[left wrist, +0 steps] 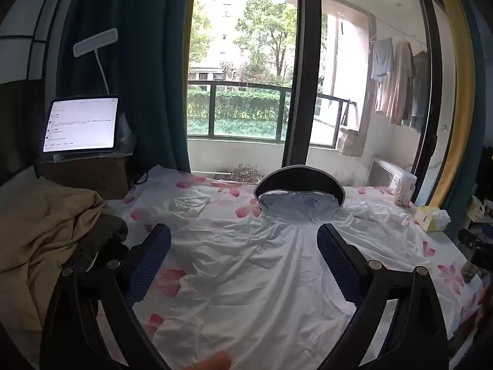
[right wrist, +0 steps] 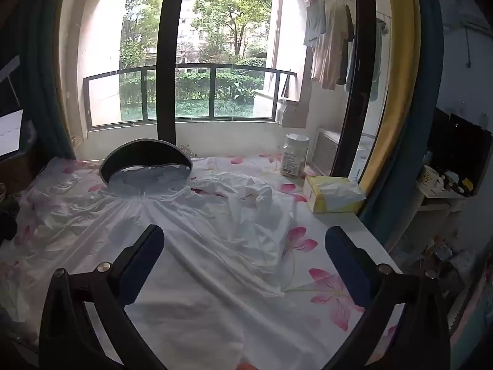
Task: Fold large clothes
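A white thin jacket (left wrist: pixel 255 265) lies spread flat, back up, on a table with a floral cloth (left wrist: pixel 443 273). Its hood with a dark brim (left wrist: pixel 299 182) points toward the window. It also shows in the right wrist view (right wrist: pixel 191 246), with the hood (right wrist: pixel 144 157) at the far left and a crumpled sleeve (right wrist: pixel 255 194) to the right. My left gripper (left wrist: pixel 243 243) is open and empty above the jacket's back. My right gripper (right wrist: pixel 243 243) is open and empty above the jacket's right side.
A beige and dark pile of clothes (left wrist: pixel 46 234) lies at the table's left. A lit tablet (left wrist: pixel 80 123) stands on a box behind it. A plastic jar (right wrist: pixel 294 154) and a yellow tissue box (right wrist: pixel 332 192) stand at the far right. A window is behind the table.
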Tool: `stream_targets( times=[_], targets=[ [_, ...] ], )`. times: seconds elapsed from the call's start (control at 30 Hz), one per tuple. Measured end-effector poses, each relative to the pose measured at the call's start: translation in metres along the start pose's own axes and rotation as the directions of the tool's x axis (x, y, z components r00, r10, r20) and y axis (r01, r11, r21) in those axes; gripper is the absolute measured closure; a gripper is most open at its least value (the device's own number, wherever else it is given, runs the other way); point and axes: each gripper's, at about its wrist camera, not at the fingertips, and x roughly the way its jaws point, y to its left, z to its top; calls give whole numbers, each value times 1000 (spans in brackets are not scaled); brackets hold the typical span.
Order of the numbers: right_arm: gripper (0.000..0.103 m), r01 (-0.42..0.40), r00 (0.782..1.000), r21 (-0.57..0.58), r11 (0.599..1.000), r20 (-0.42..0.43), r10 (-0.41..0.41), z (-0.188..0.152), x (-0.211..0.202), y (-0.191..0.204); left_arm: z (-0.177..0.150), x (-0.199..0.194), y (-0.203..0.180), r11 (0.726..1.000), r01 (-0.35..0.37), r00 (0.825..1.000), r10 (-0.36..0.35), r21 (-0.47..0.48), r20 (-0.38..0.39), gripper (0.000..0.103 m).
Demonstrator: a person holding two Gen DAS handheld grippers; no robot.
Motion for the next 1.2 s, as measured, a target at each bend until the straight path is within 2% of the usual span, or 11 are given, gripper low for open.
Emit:
stream_targets(
  times=[0.17,0.2,0.33,0.5,0.63,0.73,0.87,1.0,1.2],
  targets=[
    [0,-1,1000,-9,1000,-16,0,-2,0,9,3,3,7,1000,1,999,-1,-8,-35,6],
    [0,-36,999,6,999,-18,36,-4,2,2,2,4,9,1000,1,999,-1,-5,-35,6],
    [0,-53,998,-7,999,-25,53,-3,1,5,-2,2,-2,1000,-7,1000,8,29,-30,6],
    [0,-119,992,35,992,-27,120,-3,2,1,-3,4,-2,999,-9,999,11,38,-39,6],
    [0,-99,994,17,995,-33,100,-5,5,2,-5,6,2,1000,11,999,-10,20,-46,6],
    [0,-119,992,37,992,-26,120,-4,2,0,-7,11,2,1000,18,998,-17,9,-61,6],
    [0,-111,993,36,993,-26,112,-3,0,0,-9,11,-3,999,36,997,-33,40,-67,6],
    [0,-108,994,16,994,-29,109,-5,1,4,-8,8,-9,997,15,999,-11,74,-50,6],
    [0,-120,992,23,992,-26,121,-6,0,4,-8,7,-5,998,26,998,-24,56,-51,6]
  ],
)
